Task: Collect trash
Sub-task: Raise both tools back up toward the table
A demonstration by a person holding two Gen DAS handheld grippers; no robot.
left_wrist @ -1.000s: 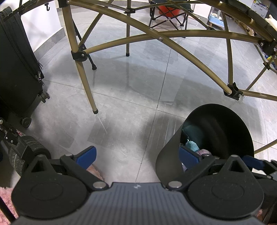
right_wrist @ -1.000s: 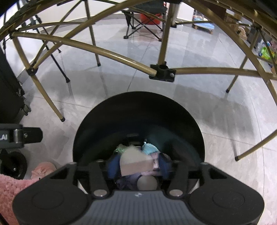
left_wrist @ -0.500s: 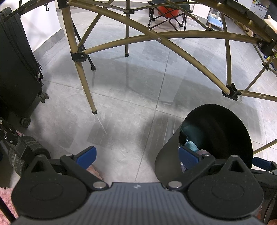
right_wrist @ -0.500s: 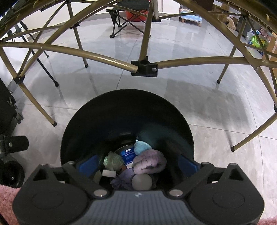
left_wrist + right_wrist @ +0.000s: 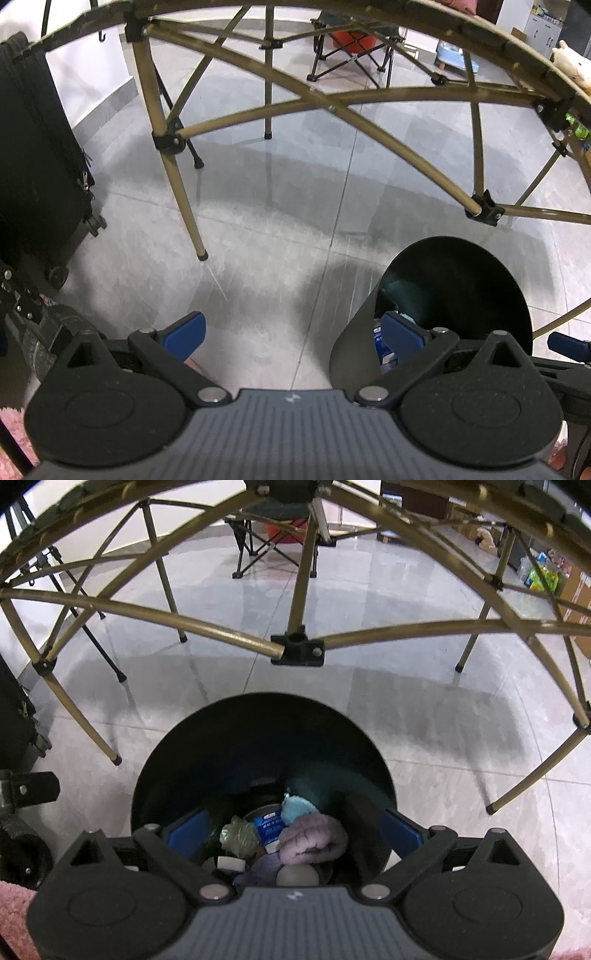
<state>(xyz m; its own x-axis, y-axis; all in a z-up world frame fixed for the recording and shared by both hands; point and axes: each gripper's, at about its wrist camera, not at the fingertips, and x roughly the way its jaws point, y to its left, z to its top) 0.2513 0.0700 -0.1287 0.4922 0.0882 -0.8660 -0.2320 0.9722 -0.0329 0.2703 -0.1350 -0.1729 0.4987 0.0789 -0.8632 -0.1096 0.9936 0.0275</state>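
Note:
A round black bin (image 5: 258, 746) stands on the grey tile floor right below my right gripper (image 5: 291, 830). That gripper hangs open over the bin's mouth with nothing between its blue pads (image 5: 186, 834). Inside the bin lie a crumpled purple piece (image 5: 314, 838), a green wrapper (image 5: 238, 834), a blue packet (image 5: 269, 823) and a white scrap (image 5: 231, 864). My left gripper (image 5: 291, 330) is open and empty, just left of the bin (image 5: 461, 280). Its right pad (image 5: 402, 332) shows in front of the bin's near rim.
Gold legs and cross bars of a folding frame (image 5: 177, 199) arch over the bin on all sides. A black suitcase (image 5: 37, 177) stands at the left, a pink rug (image 5: 14, 908) lies near me, and a folding chair (image 5: 273, 542) stands far back.
My right gripper was shut on a pale crumpled piece over the bin; it has opened, and the piece now lies in the bin. The left gripper has stayed put.

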